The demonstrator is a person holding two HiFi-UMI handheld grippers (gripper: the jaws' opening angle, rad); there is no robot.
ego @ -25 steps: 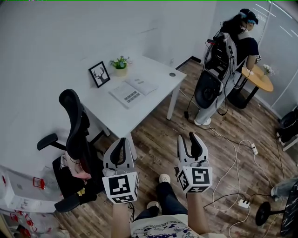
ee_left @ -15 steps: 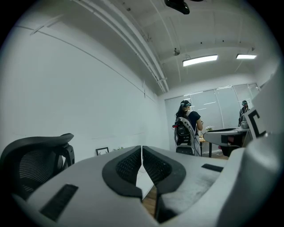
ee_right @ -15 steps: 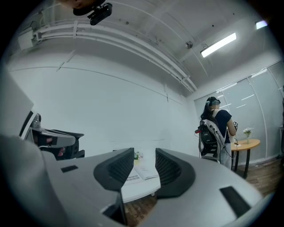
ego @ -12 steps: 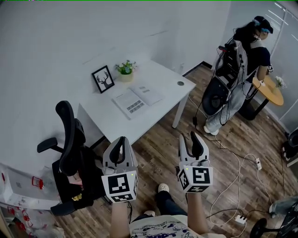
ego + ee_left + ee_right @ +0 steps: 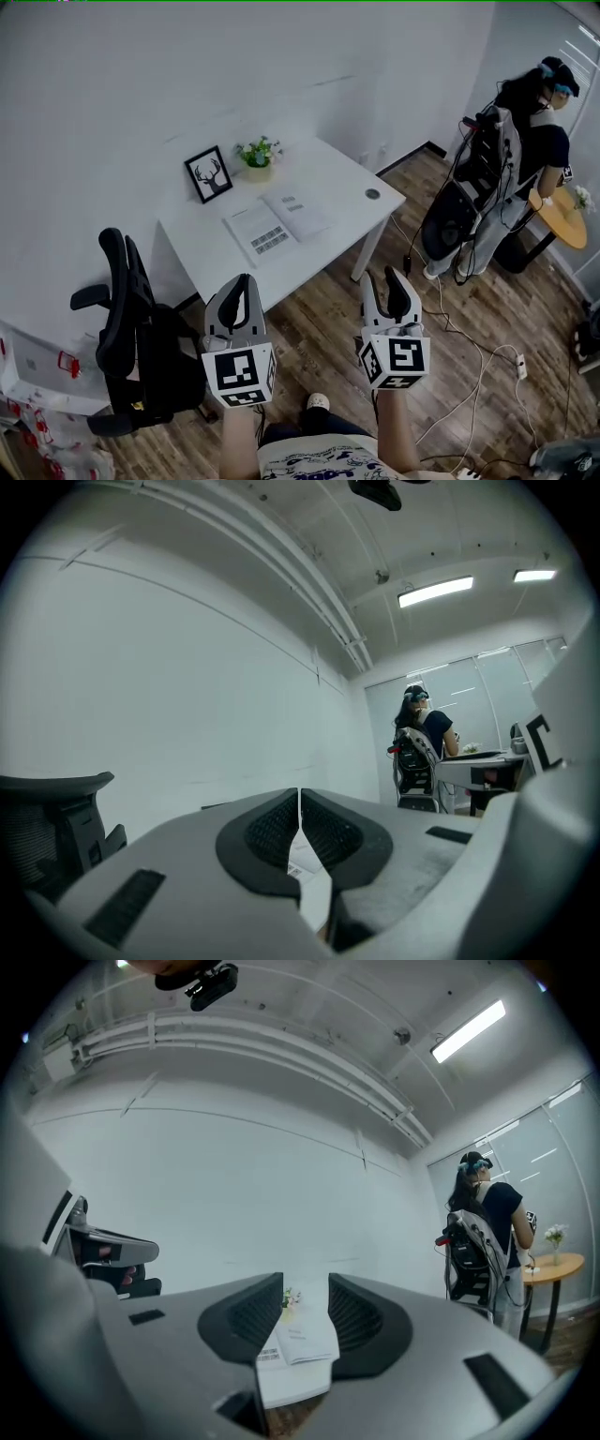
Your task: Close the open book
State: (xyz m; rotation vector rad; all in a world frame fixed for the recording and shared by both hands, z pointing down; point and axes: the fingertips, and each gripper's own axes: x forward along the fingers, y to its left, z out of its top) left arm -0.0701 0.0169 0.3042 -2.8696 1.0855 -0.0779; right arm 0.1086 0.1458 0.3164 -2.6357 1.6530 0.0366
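Note:
The open book (image 5: 278, 225) lies flat on the white table (image 5: 333, 183), pages up, next to a framed deer picture (image 5: 209, 173) and a small potted plant (image 5: 259, 154). Both grippers are held level above the wooden floor, short of the table's near edge and apart from the book. My left gripper (image 5: 242, 286) (image 5: 300, 803) has its pads together with nothing between them. My right gripper (image 5: 382, 279) (image 5: 305, 1307) stands open and empty; the book (image 5: 298, 1349) shows far off through its gap.
A black office chair (image 5: 127, 319) stands left of the table against the wall. At the right a person (image 5: 530, 112) stands by another chair and a round wooden table (image 5: 562, 214). Cables (image 5: 459, 323) trail over the floor at the right.
Both grippers and the view have come nearer to the table, so the book looks larger and more central. The black chair has slid to the left of the picture. Neither pair of jaws has changed.

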